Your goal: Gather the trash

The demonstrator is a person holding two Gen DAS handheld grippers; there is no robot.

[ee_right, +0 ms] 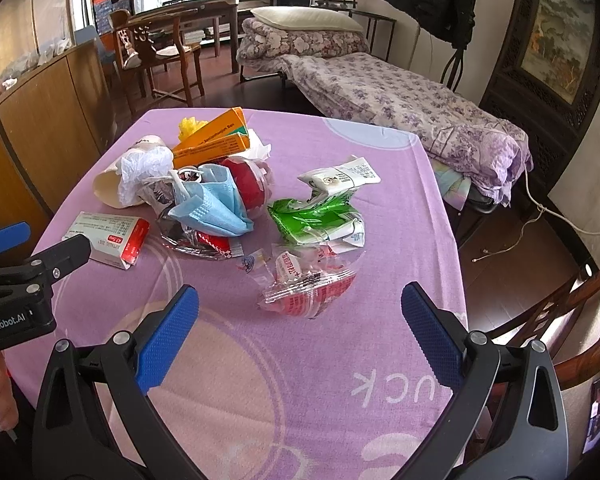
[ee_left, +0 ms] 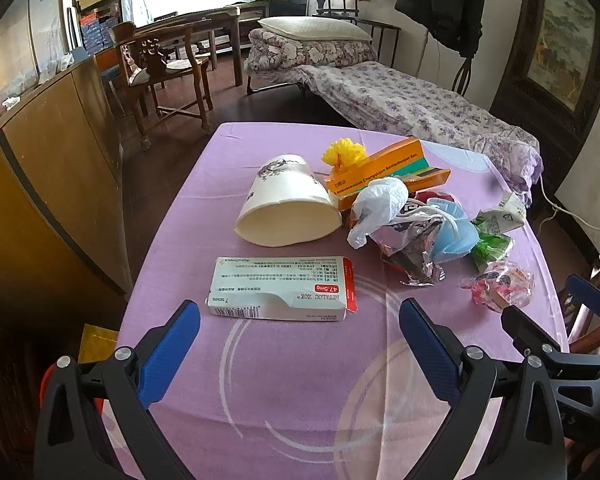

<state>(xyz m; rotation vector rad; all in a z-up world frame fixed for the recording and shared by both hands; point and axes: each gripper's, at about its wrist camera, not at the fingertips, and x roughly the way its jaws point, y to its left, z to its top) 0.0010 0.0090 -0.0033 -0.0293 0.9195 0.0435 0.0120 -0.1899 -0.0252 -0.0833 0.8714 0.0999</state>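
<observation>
You held both grippers low over the near edge of the table (ee_left: 172, 208), which wore a purple cloth, and neither held anything. Your left gripper (ee_left: 300, 344) had its blue pads spread wide, just short of the pill box (ee_left: 280, 288). That white and red box lay flat, nearest to you on the left.

Your right gripper (ee_right: 300, 330) was spread just as wide, with the clear wrapper (ee_right: 308, 284) lying on the cloth just beyond the gap between its fingers. The wrapper was crumpled and showed red print.

The rest of the trash sat in a loose heap near the middle of the table. A paper cup (ee_left: 288, 204) lay on its side, mouth toward you, beyond the pill box. An orange carton (ee_left: 384, 168) lay behind it, with a yellow puff (ee_left: 342, 152) at its far end. A white bag (ee_left: 376, 208) was bunched against the cup. A blue mask (ee_right: 212, 208) draped over a foil wrapper (ee_left: 412, 252) and touched a red tub (ee_right: 248, 184). To the right of the mask, a crushed green carton (ee_right: 320, 216) lay apart from the heap, just beyond the clear wrapper.

A bed (ee_right: 400, 96) stood beyond the table, and a chair (ee_left: 168, 68) to the far left.
</observation>
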